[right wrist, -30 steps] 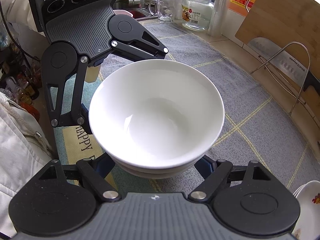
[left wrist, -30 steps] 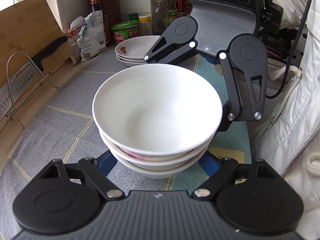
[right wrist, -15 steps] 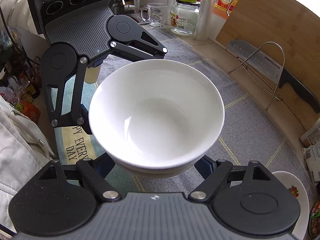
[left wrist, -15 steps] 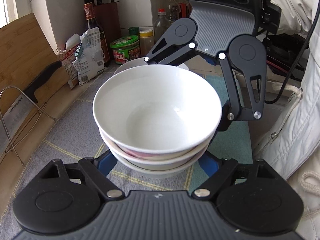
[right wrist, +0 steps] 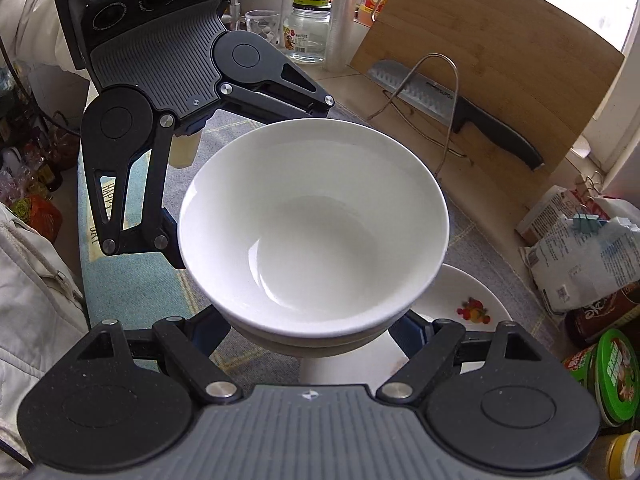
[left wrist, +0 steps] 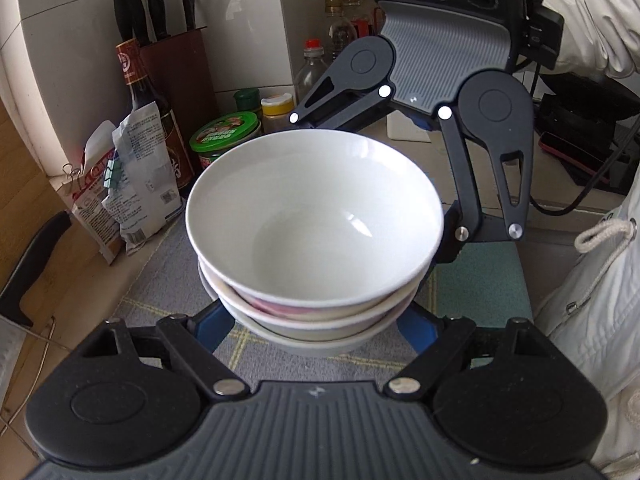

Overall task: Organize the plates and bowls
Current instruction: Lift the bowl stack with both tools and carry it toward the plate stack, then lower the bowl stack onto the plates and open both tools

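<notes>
While the two tools face each other across it, the stack of white bowls (left wrist: 316,236) sits between them, held off the grey woven mat (left wrist: 168,280) that covers the desk; three nested bowls can be counted from the left wrist view, the top one plain glossy white and empty, the middle one showing a pinkish band at its rim. The left tool (left wrist: 316,324) has its blue-tipped fingers (left wrist: 214,326) spread wide around the bottom bowl, pressing on its near side; the right tool (right wrist: 316,332) clasps the same stack from the opposite side, fingers equally wide, though the contact points are hidden under the bowls. In the right wrist view, a white plate with a fruit motif (right wrist: 472,312) lies on the mat below and just beside the stack; the stack seems to hang partly over that plate.
</notes>
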{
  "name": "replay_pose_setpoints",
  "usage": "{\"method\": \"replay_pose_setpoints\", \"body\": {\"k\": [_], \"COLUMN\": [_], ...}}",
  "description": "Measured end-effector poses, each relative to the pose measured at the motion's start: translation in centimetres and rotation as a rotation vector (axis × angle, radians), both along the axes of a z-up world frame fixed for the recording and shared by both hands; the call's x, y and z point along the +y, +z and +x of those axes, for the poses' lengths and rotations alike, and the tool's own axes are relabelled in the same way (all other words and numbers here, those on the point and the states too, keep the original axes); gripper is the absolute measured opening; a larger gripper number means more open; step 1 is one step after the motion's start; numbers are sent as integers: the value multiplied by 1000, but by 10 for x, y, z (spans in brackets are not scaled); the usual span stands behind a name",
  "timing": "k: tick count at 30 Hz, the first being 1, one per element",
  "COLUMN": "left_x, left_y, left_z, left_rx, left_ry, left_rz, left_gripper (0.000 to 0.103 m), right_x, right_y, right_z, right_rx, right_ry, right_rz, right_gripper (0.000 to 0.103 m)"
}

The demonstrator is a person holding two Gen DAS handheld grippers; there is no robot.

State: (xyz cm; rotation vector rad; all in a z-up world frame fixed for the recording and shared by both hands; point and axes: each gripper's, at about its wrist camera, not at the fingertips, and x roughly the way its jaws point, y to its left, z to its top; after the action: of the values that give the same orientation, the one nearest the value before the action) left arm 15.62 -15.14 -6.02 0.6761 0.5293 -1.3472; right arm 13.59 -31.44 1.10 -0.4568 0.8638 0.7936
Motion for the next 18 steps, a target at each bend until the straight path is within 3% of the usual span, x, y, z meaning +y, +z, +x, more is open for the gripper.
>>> {"method": "replay_pose_setpoints", "body": {"k": [10, 18], "left_x": [-51, -65], "left_y": [-14, -24], "left_z": [28, 40], "left_rx": [11, 46], "left_ry": [-34, -17], "left_rz": [28, 41], "left_gripper": [87, 87], "right_x": [-52, -72], "right_y": [-16, -27], "right_z": [14, 22], "right_rx": [14, 51], "right_ry": [-59, -78], "right_rz": [-7, 2], "right_gripper": [88, 88]}}
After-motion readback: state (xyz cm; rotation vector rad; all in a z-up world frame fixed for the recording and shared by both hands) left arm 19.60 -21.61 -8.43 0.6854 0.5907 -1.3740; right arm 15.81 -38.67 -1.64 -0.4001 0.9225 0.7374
